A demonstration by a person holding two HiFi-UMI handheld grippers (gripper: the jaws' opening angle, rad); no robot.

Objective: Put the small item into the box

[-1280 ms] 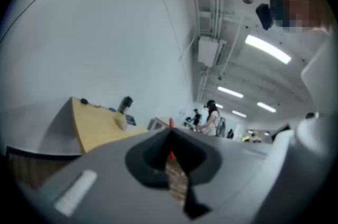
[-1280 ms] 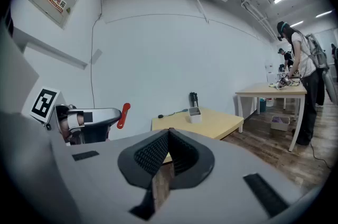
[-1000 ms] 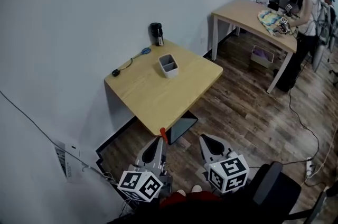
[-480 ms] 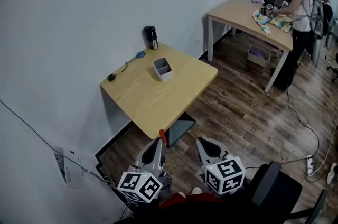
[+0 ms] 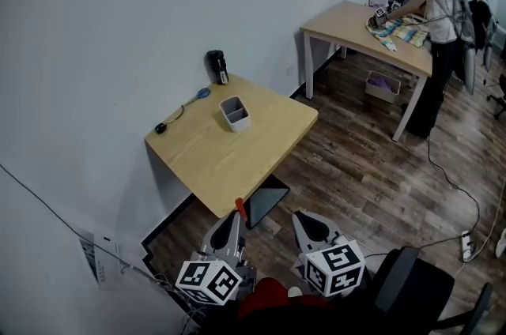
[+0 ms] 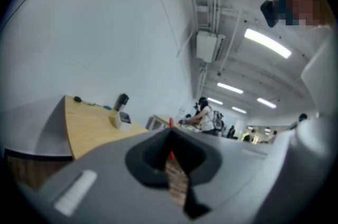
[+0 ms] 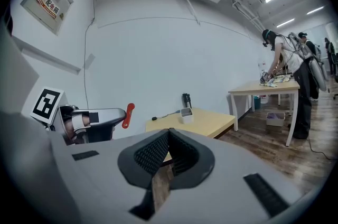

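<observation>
A small red item [image 5: 241, 206] sticks out of the tip of my left gripper [image 5: 237, 216], which is shut on it. It shows as a red sliver [image 6: 170, 156] between the jaws in the left gripper view and at the gripper's tip [image 7: 127, 115] in the right gripper view. The grey two-compartment box [image 5: 235, 113] stands on the wooden table [image 5: 237, 156], far ahead of both grippers. My right gripper [image 5: 299, 217] is held low beside the left one, shut, with nothing in it. Both grippers hang short of the table's near corner.
On the table's far side are a black cup [image 5: 216, 66], a blue item [image 5: 201, 94] and a black lump on a cable [image 5: 160, 128]. A dark panel [image 5: 267, 197] lies under the table. A person [image 5: 431, 17] works at a second table [image 5: 348, 21]. A chair [image 5: 411, 282] is at lower right.
The head view has swung, so the table and box sit further left and higher in frame. The person at the far table has shifted left. Both grippers keep their pose.
</observation>
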